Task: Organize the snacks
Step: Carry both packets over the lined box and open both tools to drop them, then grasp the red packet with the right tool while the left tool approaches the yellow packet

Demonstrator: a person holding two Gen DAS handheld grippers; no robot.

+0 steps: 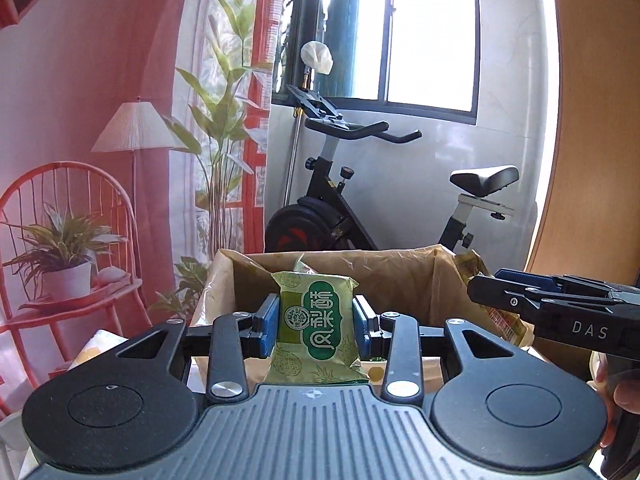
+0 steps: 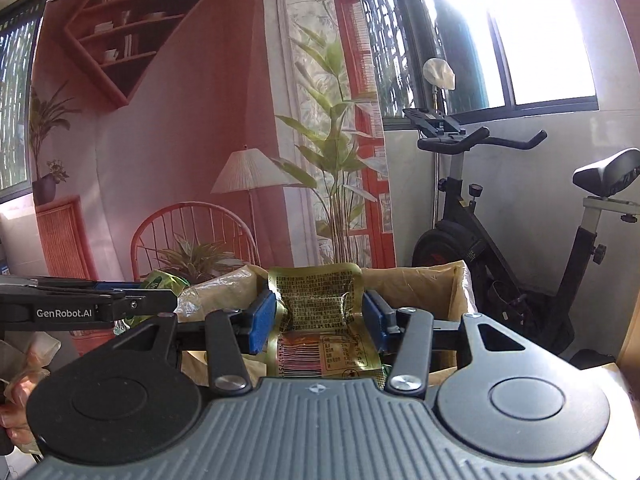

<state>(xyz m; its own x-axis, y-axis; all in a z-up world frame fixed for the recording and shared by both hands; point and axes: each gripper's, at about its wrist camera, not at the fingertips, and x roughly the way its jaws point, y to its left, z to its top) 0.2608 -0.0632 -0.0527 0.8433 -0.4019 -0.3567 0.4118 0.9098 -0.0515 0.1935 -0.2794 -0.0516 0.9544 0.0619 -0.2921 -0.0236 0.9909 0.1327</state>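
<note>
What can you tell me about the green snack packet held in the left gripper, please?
The green snack packet is a small glossy pillow pack, pale green with a darker green label of white Chinese characters and pineapple drawings. It stands upright, crimped end up, clamped at both sides between the blue pads of the left gripper, in front of the open cardboard box.
</note>
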